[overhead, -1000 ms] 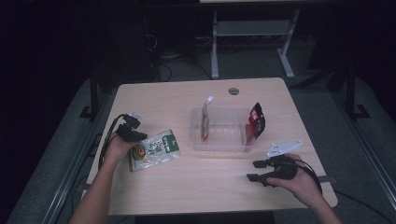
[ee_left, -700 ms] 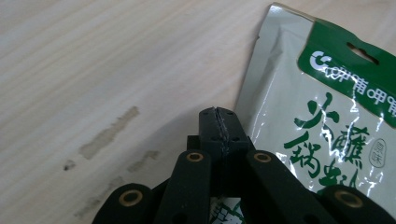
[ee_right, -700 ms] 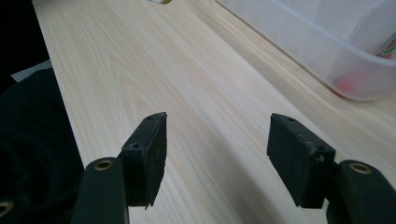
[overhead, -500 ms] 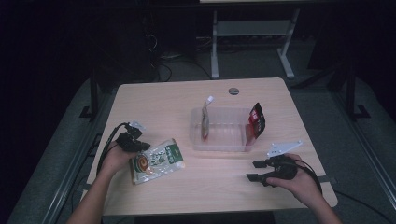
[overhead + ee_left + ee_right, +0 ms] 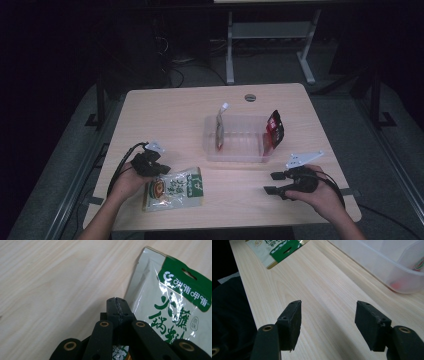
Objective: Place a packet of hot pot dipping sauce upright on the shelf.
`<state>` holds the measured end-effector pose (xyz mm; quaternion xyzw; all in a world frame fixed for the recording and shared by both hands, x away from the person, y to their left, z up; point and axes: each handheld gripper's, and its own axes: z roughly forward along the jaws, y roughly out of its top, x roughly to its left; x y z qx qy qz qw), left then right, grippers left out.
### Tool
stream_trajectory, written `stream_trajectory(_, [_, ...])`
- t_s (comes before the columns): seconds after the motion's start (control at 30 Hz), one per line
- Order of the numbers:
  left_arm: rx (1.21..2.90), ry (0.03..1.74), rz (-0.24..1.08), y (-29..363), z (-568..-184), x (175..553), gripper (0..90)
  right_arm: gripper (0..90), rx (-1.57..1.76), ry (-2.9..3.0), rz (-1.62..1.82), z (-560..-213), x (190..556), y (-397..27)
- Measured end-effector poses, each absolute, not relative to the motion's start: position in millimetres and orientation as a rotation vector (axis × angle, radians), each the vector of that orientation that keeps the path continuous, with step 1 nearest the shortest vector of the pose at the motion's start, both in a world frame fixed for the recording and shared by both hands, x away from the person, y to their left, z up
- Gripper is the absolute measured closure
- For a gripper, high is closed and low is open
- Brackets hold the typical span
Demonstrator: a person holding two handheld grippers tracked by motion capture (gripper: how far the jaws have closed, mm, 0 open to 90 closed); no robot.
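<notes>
A pale green snack bag (image 5: 172,189) with a dark green header lies flat near the table's front left. My left gripper (image 5: 161,169) sits at the bag's upper left corner. In the left gripper view its jaws (image 5: 117,301) are pressed together on the edge of the bag (image 5: 175,302). My right gripper (image 5: 271,183) rests low at the front right, pointing left. Its jaws (image 5: 328,315) stand apart over bare wood with nothing between them. The bag's header (image 5: 282,248) lies farther along that view.
A clear plastic box (image 5: 235,150) stands mid-table, with a red packet (image 5: 274,131) leaning at its right end and a slim packet (image 5: 220,125) upright at its left. The box's corner (image 5: 387,262) is close to the right gripper. The wooden table (image 5: 175,115) ends just before both hands.
The left hand has moved toward the table's front edge and slightly right, and the snack bag has come along with it. The right hand has stayed still.
</notes>
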<state>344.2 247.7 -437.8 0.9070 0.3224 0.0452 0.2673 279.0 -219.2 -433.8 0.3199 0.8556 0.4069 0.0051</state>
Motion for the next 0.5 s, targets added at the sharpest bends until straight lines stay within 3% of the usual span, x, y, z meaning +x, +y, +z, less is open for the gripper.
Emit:
stream_trajectory(0.3, [2.349, 1.013, 0.254, 287.0, -422.2, 313.0, 89.8, 37.9, 1.01, 2.676, 1.272, -434.1, 279.1, -221.3])
stream_trajectory(0.5, [2.321, 1.085, 0.203, 308.5, -435.6, 293.6, 89.8, 38.0, 1.002, 2.683, 1.262, -434.6, 279.3, -219.6])
